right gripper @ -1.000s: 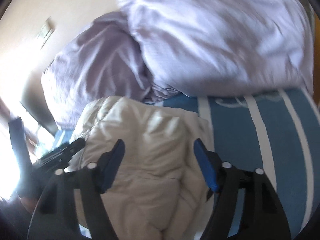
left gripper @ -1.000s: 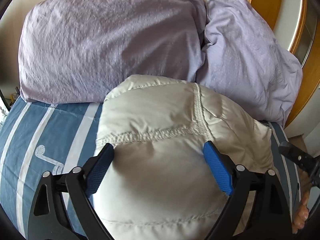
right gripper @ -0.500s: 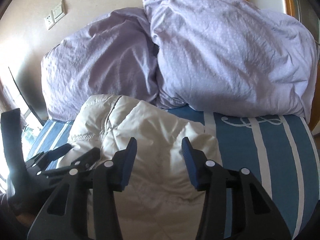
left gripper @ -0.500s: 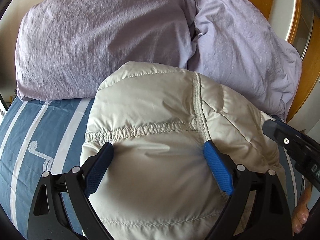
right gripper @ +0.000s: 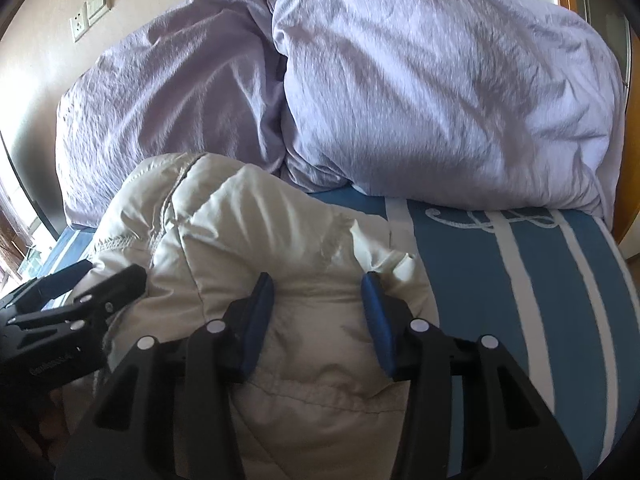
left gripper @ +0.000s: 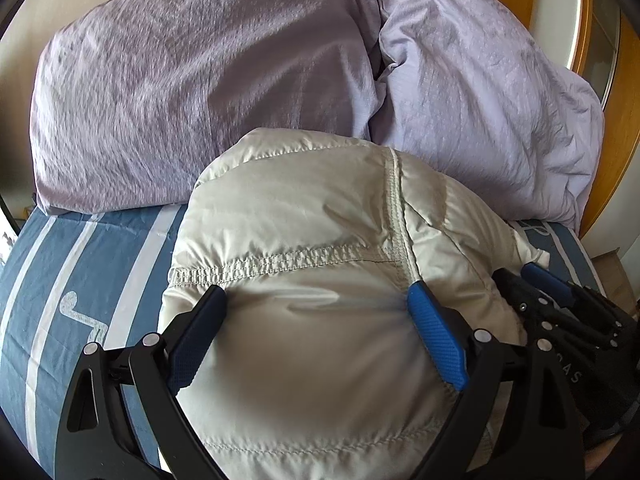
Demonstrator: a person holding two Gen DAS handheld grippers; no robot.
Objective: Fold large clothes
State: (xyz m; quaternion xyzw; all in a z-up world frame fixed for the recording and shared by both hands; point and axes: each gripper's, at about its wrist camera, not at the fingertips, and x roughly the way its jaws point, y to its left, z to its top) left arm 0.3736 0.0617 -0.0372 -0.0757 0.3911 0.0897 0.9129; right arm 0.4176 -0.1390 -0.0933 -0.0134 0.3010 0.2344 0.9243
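A puffy cream quilted jacket (left gripper: 320, 220) lies bundled on the blue striped bed, close in front of the pillows. My left gripper (left gripper: 316, 296) spans a wide bulge of it, and both blue pads dent the fabric. My right gripper (right gripper: 318, 284) is shut on a narrower fold at the jacket's right edge (right gripper: 320, 248), with cloth bunched between the pads. The other gripper shows in each view: the right gripper (left gripper: 540, 292) at the right edge, the left gripper (right gripper: 80, 296) at the left edge. The jacket's underside is hidden.
Two lilac pillows (left gripper: 200, 92) (right gripper: 440, 92) lean against the wall right behind the jacket. The blue bedsheet with white stripes (right gripper: 500, 280) spreads to both sides. A wooden frame (left gripper: 600, 160) borders the bed on the right, and wall sockets (right gripper: 90, 14) sit at upper left.
My right gripper came down onto the jacket and its jaws narrowed onto a fold. It has also entered the left wrist view at the right. The left gripper keeps its wide grip.
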